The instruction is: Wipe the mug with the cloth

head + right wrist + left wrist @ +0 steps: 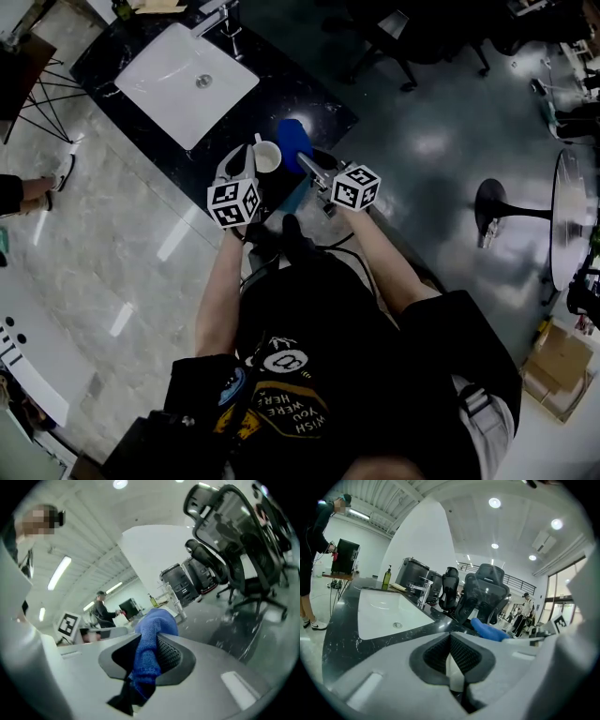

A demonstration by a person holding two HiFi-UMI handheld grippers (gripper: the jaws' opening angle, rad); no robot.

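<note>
A white mug [268, 157] is held over the near corner of the dark counter [323, 111]. My left gripper [242, 159] comes at it from the left. In the left gripper view that gripper [451, 644] is shut on a thin white piece [454, 670], which seems to be part of the mug. The rest of the mug is hidden there. My right gripper [302, 161] is shut on a blue cloth [292, 139], which sits just right of the mug. In the right gripper view the cloth [157, 620] bulges out past the jaws of the right gripper [150, 641]. From the left gripper view the cloth [490, 631] shows ahead to the right.
A white sink basin [183, 80] is set in the counter, with a tap [230, 23] behind it. Office chairs [485, 592] stand beyond the counter. At the far right are a round table [572, 216] and a cardboard box [561, 364]. A person's foot [64, 173] is at the left.
</note>
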